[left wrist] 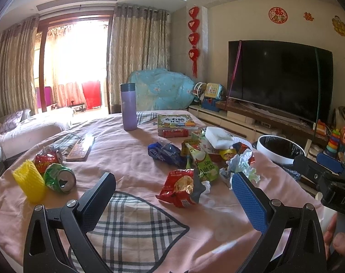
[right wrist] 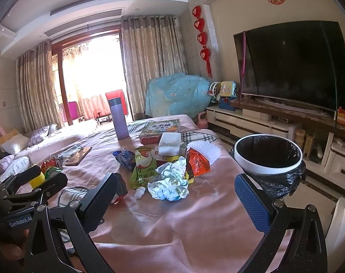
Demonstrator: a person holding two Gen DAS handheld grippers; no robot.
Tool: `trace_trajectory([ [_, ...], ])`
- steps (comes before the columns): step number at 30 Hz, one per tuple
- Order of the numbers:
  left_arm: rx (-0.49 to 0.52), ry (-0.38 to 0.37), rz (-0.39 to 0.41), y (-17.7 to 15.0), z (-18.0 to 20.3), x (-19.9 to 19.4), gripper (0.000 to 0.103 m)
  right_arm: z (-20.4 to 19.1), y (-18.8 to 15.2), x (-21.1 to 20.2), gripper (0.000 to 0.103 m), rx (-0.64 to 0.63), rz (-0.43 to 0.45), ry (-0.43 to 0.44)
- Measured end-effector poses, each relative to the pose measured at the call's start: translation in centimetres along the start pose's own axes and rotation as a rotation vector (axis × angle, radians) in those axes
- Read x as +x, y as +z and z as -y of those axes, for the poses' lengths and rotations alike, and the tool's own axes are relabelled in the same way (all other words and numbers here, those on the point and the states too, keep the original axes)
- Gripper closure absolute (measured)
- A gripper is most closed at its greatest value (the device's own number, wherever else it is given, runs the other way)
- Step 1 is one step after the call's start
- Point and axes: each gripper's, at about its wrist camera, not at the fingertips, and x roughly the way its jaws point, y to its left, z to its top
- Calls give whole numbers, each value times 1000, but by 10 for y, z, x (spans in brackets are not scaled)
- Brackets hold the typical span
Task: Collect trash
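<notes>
Trash lies on a table under a pink cloth (left wrist: 131, 159). In the left wrist view a red snack bag (left wrist: 180, 190) lies just ahead of my open left gripper (left wrist: 172, 188), nothing between its fingers. A green pouch (left wrist: 200, 161), a blue wrapper (left wrist: 164, 152), a crushed green can (left wrist: 59, 178), a red can (left wrist: 48, 159) and a yellow foam sleeve (left wrist: 27, 183) lie around. In the right wrist view a crumpled tissue (right wrist: 171, 179) and an orange wrapper (right wrist: 198, 161) lie ahead of my open, empty right gripper (right wrist: 178, 188). A white bin with a black liner (right wrist: 268, 154) stands at the table's right edge.
A purple flask (left wrist: 128, 107), a picture book (left wrist: 177, 120), a white foam block (right wrist: 170, 143) and a wooden board (left wrist: 80, 147) also sit on the table. A TV (left wrist: 279, 77) on a low cabinet with toys fills the right wall. A sofa (left wrist: 24, 132) lies left.
</notes>
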Motion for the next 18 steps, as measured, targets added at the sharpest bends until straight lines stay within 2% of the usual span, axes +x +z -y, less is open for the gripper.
trace_trajectory([
  [10,-12,-8,-60,-6,-4,14,1,8,-1,11,0,19,-30,14],
  [18,-17,-31,-190,-4,-8,57,1,18,-5,39,1,63,-112,49],
])
